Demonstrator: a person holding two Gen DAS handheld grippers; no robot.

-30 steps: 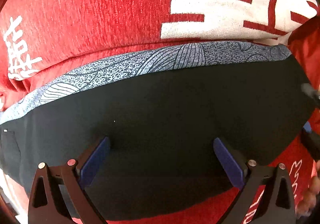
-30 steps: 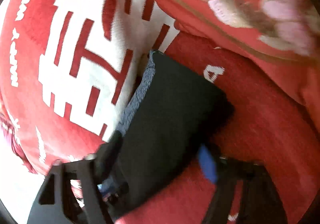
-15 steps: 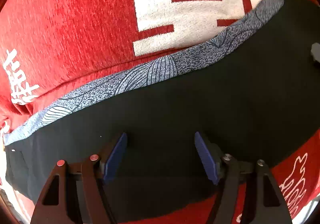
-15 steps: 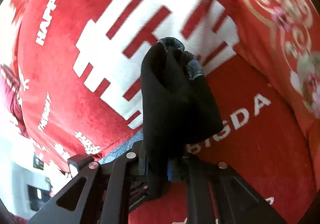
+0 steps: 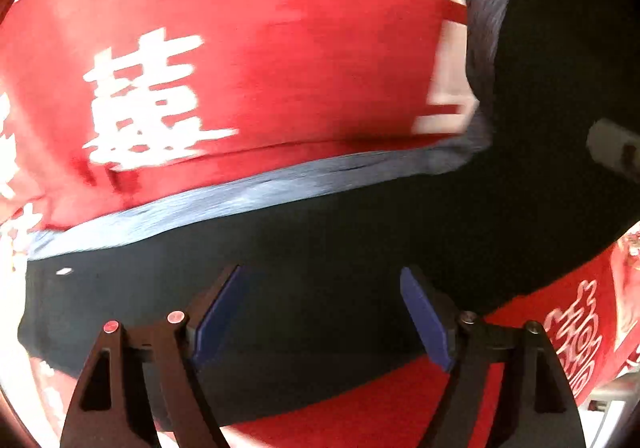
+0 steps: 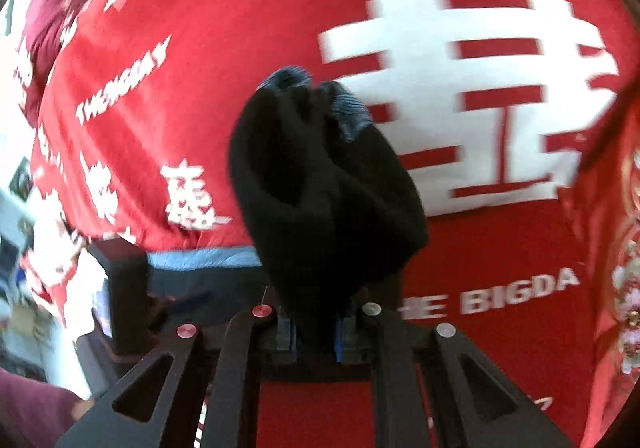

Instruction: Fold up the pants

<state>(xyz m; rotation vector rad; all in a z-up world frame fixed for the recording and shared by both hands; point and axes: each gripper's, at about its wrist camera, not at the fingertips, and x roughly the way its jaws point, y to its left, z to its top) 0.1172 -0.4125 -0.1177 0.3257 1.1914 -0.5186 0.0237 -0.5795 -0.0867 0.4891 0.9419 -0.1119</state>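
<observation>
The pants [image 5: 360, 248] are black with a grey-blue patterned strip along one edge and lie on a red blanket [image 5: 260, 48]. My left gripper [image 5: 320, 312] is open just above the black cloth, with its blue pads [image 5: 218, 312] apart. My right gripper [image 6: 314, 332] is shut on a bunched end of the pants [image 6: 320, 184], which stands up lifted above the blanket. That lifted end also shows at the upper right of the left wrist view, folding over toward the left.
The red blanket [image 6: 200, 48] with white characters and lettering covers the whole surface. A floral red cover [image 6: 624, 288] lies at the right. The left gripper's body [image 6: 128, 288] shows at the lower left of the right wrist view.
My right gripper closed on the end of the pants, lifted it and carried it leftward. My left gripper narrowed a little and stayed over the cloth.
</observation>
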